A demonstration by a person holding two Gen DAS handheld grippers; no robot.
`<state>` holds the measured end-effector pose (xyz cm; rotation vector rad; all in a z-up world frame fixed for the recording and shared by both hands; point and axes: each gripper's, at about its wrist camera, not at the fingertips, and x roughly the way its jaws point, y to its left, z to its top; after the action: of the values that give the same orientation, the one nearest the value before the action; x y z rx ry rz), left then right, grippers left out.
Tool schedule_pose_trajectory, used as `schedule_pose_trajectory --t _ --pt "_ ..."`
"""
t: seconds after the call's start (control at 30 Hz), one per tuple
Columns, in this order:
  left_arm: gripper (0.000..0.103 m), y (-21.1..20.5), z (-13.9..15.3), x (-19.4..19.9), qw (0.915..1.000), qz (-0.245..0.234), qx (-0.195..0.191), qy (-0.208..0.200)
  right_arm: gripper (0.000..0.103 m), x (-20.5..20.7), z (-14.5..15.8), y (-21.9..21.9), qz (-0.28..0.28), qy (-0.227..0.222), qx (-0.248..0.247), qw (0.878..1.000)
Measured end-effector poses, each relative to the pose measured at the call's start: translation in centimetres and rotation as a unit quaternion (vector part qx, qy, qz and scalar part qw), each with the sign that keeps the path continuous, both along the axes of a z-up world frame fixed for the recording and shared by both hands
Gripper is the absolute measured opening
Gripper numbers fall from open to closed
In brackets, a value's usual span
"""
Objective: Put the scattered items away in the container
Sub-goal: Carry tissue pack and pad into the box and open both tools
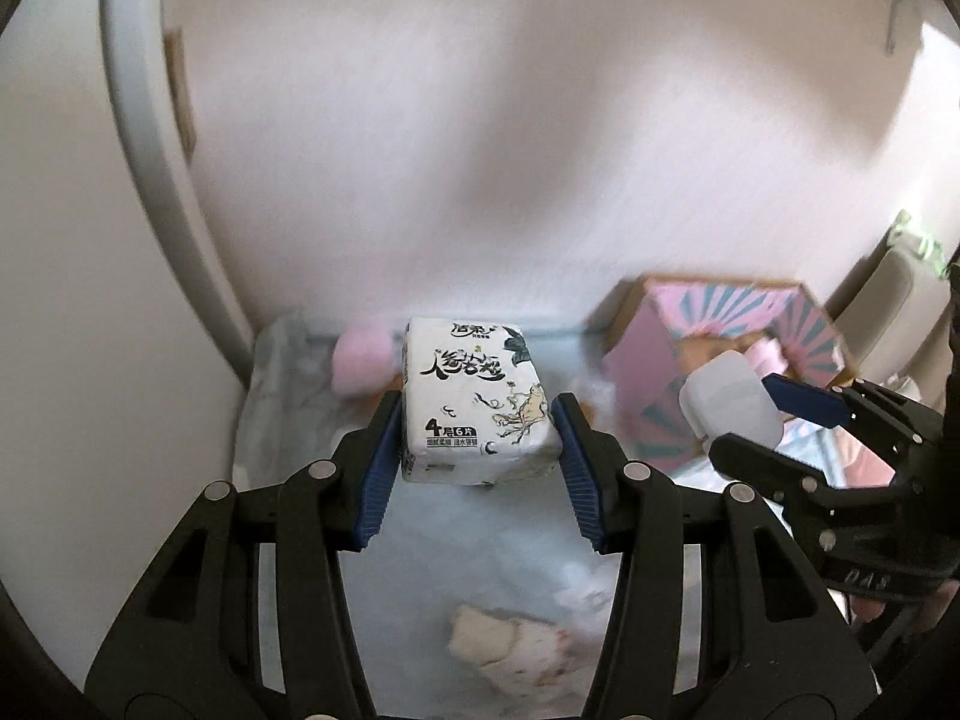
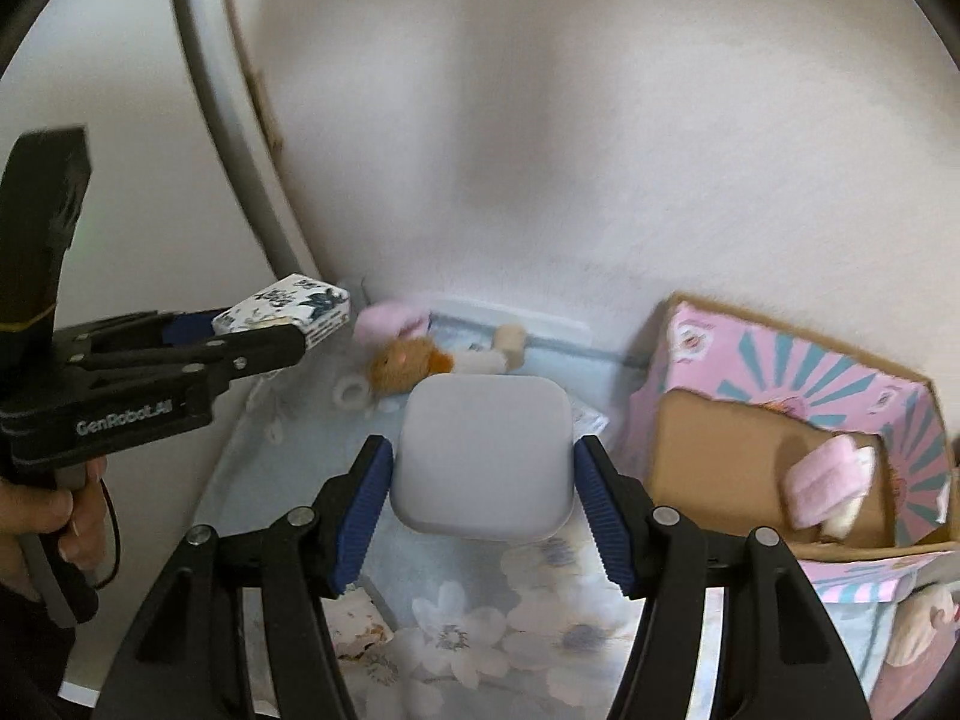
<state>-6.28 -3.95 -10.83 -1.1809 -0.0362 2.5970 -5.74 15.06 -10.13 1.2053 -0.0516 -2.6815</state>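
My left gripper (image 1: 477, 414) is shut on a white tissue pack (image 1: 474, 402) with black Chinese print, held above the floral bedsheet; it also shows in the right wrist view (image 2: 288, 309). My right gripper (image 2: 483, 462) is shut on a white rounded square case (image 2: 483, 459), which the left wrist view shows at the right (image 1: 729, 399). The container is an open pink and teal cardboard box (image 2: 798, 360) at the right, with a pink plush item (image 2: 825, 480) inside. The box also shows in the left wrist view (image 1: 708, 324).
A small plush doll with a pink hat (image 2: 402, 348) lies by the wall at the bed's far edge. A pink ball shape (image 1: 360, 360) sits behind the tissue pack. A beige plush (image 1: 516, 654) lies on the sheet near me. A white wall stands close ahead.
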Motion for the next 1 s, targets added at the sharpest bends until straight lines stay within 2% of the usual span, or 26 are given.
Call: schedule_pose_trajectory --t 0.27,0.47,0.77,1.0 --pt "0.046 5.1 5.2 0.1 0.9988 -0.027 0.017 0.039 0.058 0.7 5.2 5.8 -0.028 0.030 0.001 0.999" --pt "0.046 10.8 6.6 -0.5 0.9970 -0.057 0.022 0.046 0.058 1.4 7.0 10.3 -0.047 0.039 0.012 0.998" --pt "0.046 18.7 4.8 -2.6 0.9952 -0.091 0.028 0.023 0.058 1.5 6.1 17.4 -0.069 0.025 0.015 0.997" --pt "0.046 22.5 0.2 -4.6 0.9954 -0.092 0.018 -0.020 0.058 1.0 3.4 22.2 -0.092 -0.007 0.019 0.996"
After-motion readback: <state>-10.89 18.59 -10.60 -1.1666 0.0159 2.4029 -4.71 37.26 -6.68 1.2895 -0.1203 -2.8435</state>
